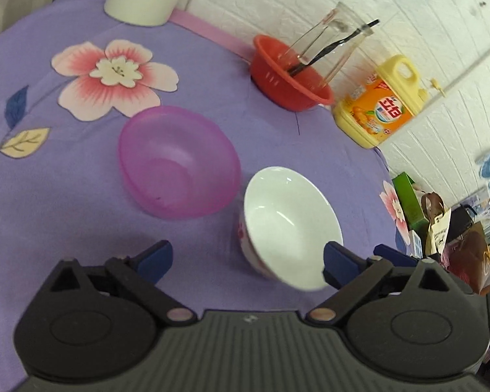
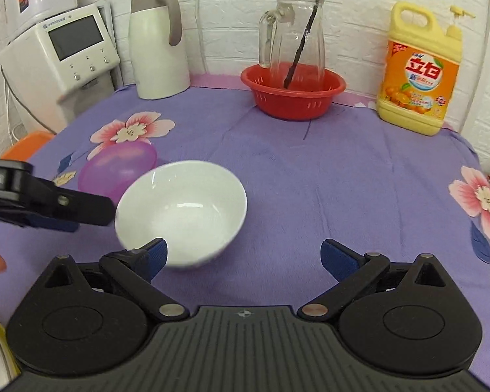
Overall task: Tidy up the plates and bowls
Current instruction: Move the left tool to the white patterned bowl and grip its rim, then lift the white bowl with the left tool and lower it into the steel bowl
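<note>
A white bowl (image 1: 290,225) with a pink flower pattern outside stands on the purple flowered cloth (image 1: 65,196); it also shows in the right wrist view (image 2: 183,209). A translucent pink bowl (image 1: 179,160) sits just beyond it, partly hidden behind the white bowl in the right wrist view (image 2: 117,170). My left gripper (image 1: 246,259) is open, its right finger at the white bowl's near rim. My right gripper (image 2: 243,254) is open, its left finger in front of the white bowl's rim. The left gripper's finger (image 2: 65,205) reaches to the white bowl's left rim.
A red colander (image 2: 294,94) holds a glass pitcher (image 2: 294,32) with a dark stick. A yellow detergent bottle (image 2: 418,72) stands at the back right, a white thermos jug (image 2: 158,42) and a white appliance (image 2: 62,62) at the back left. Bags (image 1: 457,232) lie past the table's edge.
</note>
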Demonstrator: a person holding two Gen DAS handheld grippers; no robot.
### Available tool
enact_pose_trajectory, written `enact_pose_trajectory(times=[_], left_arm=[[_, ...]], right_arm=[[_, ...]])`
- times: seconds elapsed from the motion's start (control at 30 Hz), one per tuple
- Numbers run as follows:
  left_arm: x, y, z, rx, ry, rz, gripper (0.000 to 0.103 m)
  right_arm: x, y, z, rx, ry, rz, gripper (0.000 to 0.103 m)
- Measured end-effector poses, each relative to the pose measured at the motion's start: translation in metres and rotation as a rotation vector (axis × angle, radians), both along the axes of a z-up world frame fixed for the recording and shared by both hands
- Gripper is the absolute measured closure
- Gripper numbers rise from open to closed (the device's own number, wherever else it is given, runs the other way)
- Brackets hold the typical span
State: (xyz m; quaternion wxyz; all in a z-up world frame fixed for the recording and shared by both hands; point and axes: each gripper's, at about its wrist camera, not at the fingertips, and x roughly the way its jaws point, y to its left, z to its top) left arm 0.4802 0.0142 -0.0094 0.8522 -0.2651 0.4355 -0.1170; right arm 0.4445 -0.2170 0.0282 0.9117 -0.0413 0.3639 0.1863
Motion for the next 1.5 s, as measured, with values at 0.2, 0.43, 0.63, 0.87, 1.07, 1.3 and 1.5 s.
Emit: enact_pose_trajectory(times=[0.2,0.43,0.63,0.87,1.07,1.3,1.5], left_arm=[[0.024,-0.017,-0.008,-0.012,0.033,-0.004,0.03],[0.032,-0.013,-0.02,-0.02,0.05,0.015,0.041],[0.038,-0.018,-0.02,-0.001,0.029,0.024,0.056],[0.027,-0.022,-0.015,-0.017,-0.002,0.011,0.066],[0.01,-0.026,-0.002,-0.014,-0.02,-0.014,0.065],[-0.041,-0.036,0.018,-0.036,-0.061,-0.054,0.065],[-0.108,-0.052,0.025,-0.054,-0.091,-0.104,0.065]], right_arm=[[0.032,0.015,-0.012,-0.062,0.022,0.003,0.0],[0.05,0.022,-0.028,-0.072,0.062,0.02,0.0],[0.054,0.031,-0.032,-0.035,0.073,0.058,0.005],[0.044,0.034,-0.03,0.005,0.097,0.063,0.03],[0.026,0.033,-0.02,0.006,0.096,0.054,0.029],[-0.02,0.022,0.003,0.0,0.062,0.035,0.028],[-0.087,0.007,0.015,-0.016,0.039,0.003,0.028]])
